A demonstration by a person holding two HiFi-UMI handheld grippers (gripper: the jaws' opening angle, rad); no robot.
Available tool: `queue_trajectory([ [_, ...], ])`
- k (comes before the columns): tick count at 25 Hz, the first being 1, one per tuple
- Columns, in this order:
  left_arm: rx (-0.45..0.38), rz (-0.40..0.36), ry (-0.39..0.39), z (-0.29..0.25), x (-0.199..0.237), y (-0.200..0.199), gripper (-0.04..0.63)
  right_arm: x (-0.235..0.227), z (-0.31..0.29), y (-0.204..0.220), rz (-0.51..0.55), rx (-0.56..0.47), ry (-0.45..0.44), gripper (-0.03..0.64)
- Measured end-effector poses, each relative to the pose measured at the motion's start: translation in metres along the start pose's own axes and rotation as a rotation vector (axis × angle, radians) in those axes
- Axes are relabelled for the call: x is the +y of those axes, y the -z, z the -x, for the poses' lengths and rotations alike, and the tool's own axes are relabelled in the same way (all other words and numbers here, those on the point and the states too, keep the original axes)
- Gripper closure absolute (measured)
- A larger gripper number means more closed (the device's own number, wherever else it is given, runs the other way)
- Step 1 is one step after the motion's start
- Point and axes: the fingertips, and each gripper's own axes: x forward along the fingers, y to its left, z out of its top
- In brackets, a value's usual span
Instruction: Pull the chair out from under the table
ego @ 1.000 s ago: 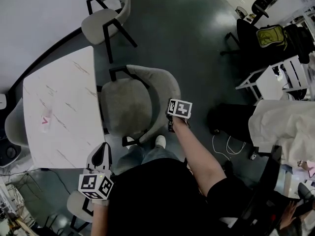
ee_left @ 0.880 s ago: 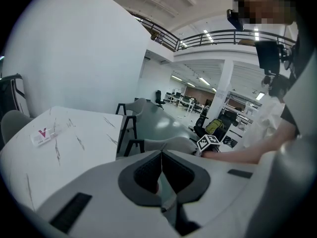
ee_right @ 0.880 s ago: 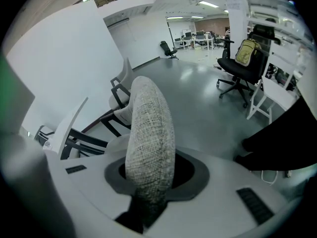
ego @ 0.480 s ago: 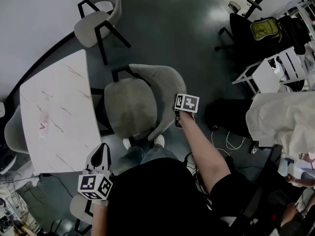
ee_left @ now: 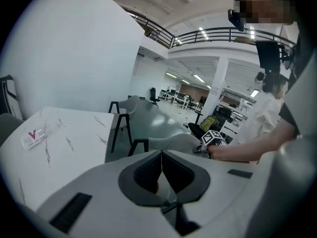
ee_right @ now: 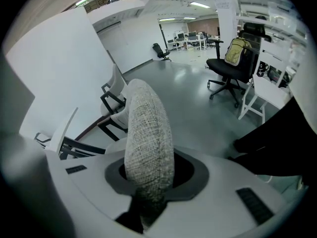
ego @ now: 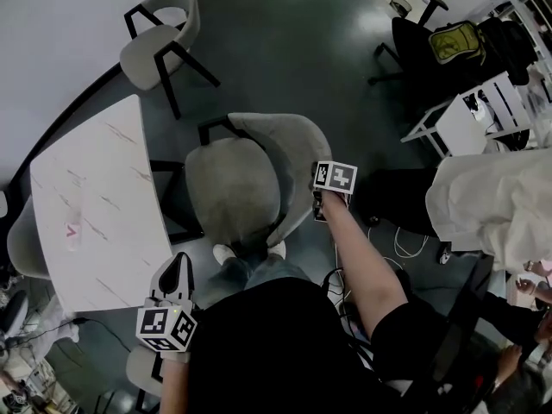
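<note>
Chair (ego: 233, 188) backrest clenched in right claw (ego: 316, 207), just beside table (ego: 95, 205); left claw (ego: 178, 268) closed, empty; another chair (ego: 155, 50) beyond.

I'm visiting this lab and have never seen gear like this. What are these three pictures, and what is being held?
There is no robot here: a person holds a two-jaw gripper in each hand. The head view comes from a camera on the person's head, looking steeply down. The other two come from cameras riding on each gripper, looking along its jaws. The right gripper is clamped on the backrest of the grey chair, which stands beside the white table. A small tag with a red mark lies on the table. The left gripper is shut and empty.
</note>
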Motion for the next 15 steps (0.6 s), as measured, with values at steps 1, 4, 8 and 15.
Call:
queue_trajectory([
  [1, 0.001, -0.003, 0.002, -0.001, -0.001, 0.000, 0.591, -0.004, 0.000, -0.002, -0.003, -0.001, 0.000, 0.517],
  [4, 0.004, -0.006, 0.005, -0.003, -0.004, -0.001, 0.591, -0.016, 0.001, -0.007, -0.011, -0.005, 0.008, 0.517],
  [8, 0.007, -0.005, 0.006, -0.006, -0.004, 0.000, 0.591, -0.030, 0.004, -0.014, -0.018, -0.006, 0.021, 0.517],
  [15, 0.014, -0.004, 0.006, -0.012, -0.008, -0.001, 0.591, -0.060, 0.006, -0.030, -0.017, -0.009, 0.042, 0.517],
])
